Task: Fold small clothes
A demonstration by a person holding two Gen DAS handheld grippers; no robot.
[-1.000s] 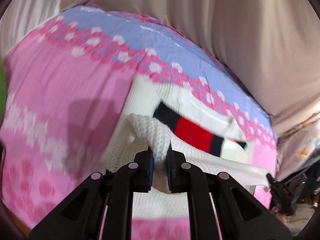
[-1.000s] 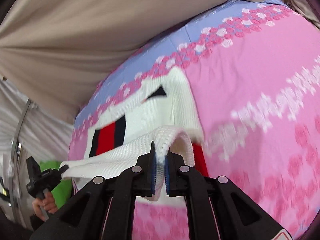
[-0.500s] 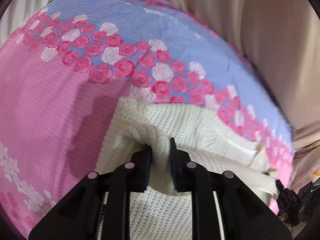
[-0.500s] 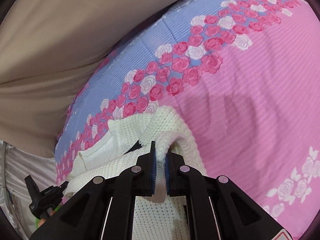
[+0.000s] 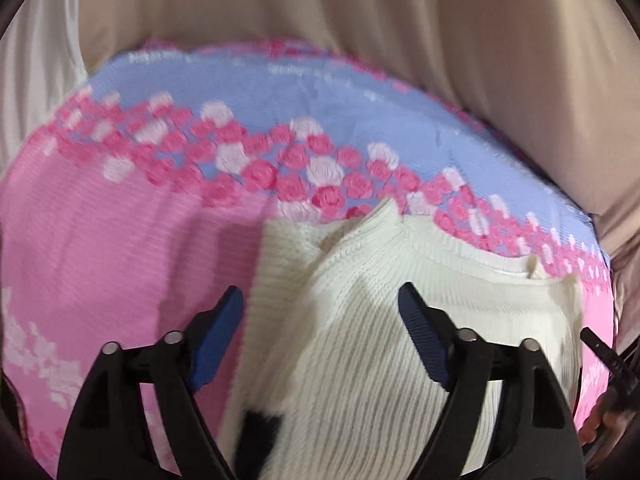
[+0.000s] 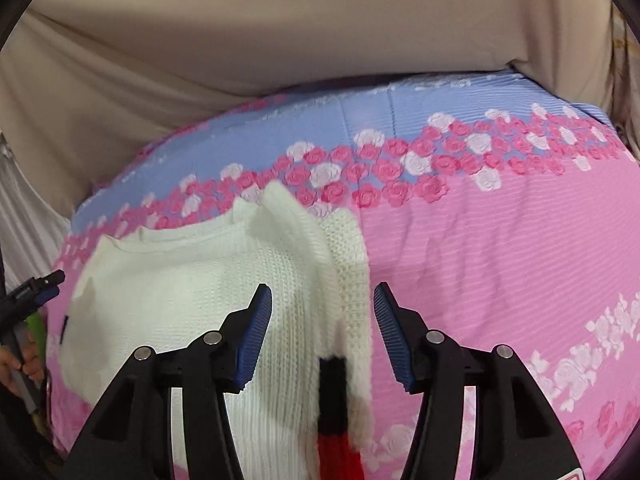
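Setting: a bed cover (image 6: 500, 264), pink w/ a band of pink and white roses and a pale blue strip at the far edge; beige draped cloth (image 6: 240, 40) hangs behind it.
Sweater: a cream knit sweater (image 6: 192, 280) lies on the pink cover, folded over on itself, its far edge touching the rose band. Same sweater in the left wrist view (image 5: 400, 340), filling the centre and right of frame.
Sweater detail: a black and red stripe (image 6: 334, 420) shows at the near edge under the folded layer, right wrist view; a black patch (image 5: 258, 424) shows low in the left wrist view, blurred.
Left gripper: left gripper (image 5: 320, 312) has its jaws spread wide, blue pads facing each other, nothing between them pinched. It hovers over the sweater's left side; one finger sits over pink cover, the other over knit.
Right gripper: right gripper (image 6: 322, 312) is also spread wide and grips nothing. The sweater's right folded edge runs through the gap between its fingers.
Contact: can't tell if either gripper's fingers touch the fabric; left view is motion-blurred.
Cross views: the other tool's black tip shows at each frame edge, at the right (image 5: 604, 356) and at the left (image 6: 36, 288), w/ part of the person's hand (image 6: 16, 364) below it.
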